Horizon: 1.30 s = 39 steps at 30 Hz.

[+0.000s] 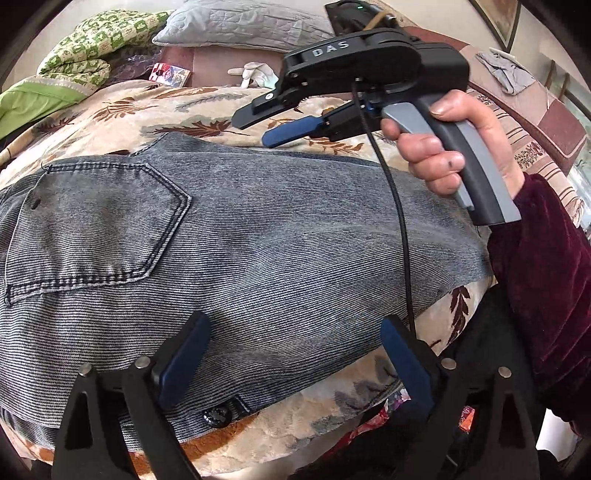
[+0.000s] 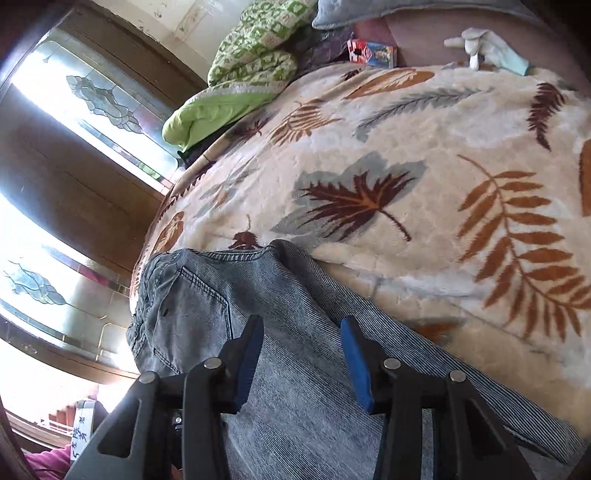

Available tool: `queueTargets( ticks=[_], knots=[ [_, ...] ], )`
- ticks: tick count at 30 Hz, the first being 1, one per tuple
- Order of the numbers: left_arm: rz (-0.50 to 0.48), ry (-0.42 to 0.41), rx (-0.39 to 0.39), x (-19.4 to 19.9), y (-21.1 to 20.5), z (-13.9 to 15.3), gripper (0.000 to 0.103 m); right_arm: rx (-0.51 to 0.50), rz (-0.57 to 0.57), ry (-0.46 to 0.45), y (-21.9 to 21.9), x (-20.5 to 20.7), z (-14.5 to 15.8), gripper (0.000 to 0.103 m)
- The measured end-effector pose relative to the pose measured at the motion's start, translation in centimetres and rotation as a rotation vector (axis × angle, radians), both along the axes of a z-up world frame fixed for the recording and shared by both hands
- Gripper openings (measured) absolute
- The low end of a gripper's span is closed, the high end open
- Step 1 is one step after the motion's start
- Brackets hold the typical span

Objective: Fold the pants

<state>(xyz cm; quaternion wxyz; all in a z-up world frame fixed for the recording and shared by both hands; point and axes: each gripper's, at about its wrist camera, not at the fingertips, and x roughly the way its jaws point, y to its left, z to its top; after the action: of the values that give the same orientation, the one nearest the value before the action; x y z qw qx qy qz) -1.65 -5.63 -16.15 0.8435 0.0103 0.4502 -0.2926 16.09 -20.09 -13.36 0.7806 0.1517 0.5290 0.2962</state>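
Note:
Grey-blue striped denim pants [image 1: 236, 236] lie flat on a leaf-patterned blanket [image 1: 207, 107], back pocket [image 1: 92, 229] up, a black button [image 1: 218, 415] at the near edge. My left gripper [image 1: 295, 332] is open just above the pants' near edge, holding nothing. My right gripper [image 1: 280, 122], held in a hand, hovers open over the pants' far edge. In the right wrist view the right gripper [image 2: 301, 332] is open above the pants [image 2: 280, 369], which run toward the waistband [image 2: 229, 254].
A green patterned quilt [image 1: 96, 44] and a grey pillow [image 1: 236, 26] lie at the head of the bed. A white glove [image 1: 258, 74] and a small colourful box [image 1: 170, 74] lie beyond the blanket. Windows [image 2: 74, 110] stand to the left. A black cable [image 1: 402, 229] hangs from the right gripper.

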Motion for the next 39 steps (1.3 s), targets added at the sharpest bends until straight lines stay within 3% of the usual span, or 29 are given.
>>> queueTargets(
  ticks=[2,12,13,14,15,24,29,31,35,39],
  knots=[
    [-0.013,-0.006,-0.008,-0.1,-0.2,-0.1,0.101,-0.031,0.009,0.015,0.9,0.9,-1.0,0.046],
    [-0.014,0.021,-0.017,0.2,0.0,0.1,0.101,-0.106,0.092,0.042,3.2,2.5,-2.8,0.046],
    [-0.015,0.024,-0.019,0.3,0.2,0.2,0.101,-0.120,0.105,0.032,3.6,2.2,-2.6,0.038],
    [-0.016,0.026,-0.020,0.3,0.2,0.2,0.101,-0.135,0.116,0.021,4.0,2.0,-2.4,0.017],
    [-0.017,0.028,-0.022,0.3,0.3,0.2,0.101,-0.163,0.124,0.013,4.4,1.7,-2.2,0.007],
    [-0.007,0.058,-0.037,0.5,1.4,0.2,0.101,-0.476,0.033,-0.209,7.0,-0.2,0.1,0.001],
    [0.026,0.081,-0.044,0.4,2.5,0.9,0.101,-0.469,-0.008,-0.168,6.9,1.1,-2.0,0.001],
    [0.045,0.077,-0.027,0.2,2.5,1.5,0.101,-0.404,-0.043,-0.159,6.2,1.4,-2.1,0.002],
    [0.115,0.045,0.023,0.6,3.6,2.1,0.101,-0.226,-0.134,-0.091,2.4,1.1,-0.4,0.004],
    [0.201,0.014,0.046,1.8,4.9,2.9,0.101,-0.237,-0.209,-0.124,-2.2,-1.7,2.2,0.004]
  ],
)
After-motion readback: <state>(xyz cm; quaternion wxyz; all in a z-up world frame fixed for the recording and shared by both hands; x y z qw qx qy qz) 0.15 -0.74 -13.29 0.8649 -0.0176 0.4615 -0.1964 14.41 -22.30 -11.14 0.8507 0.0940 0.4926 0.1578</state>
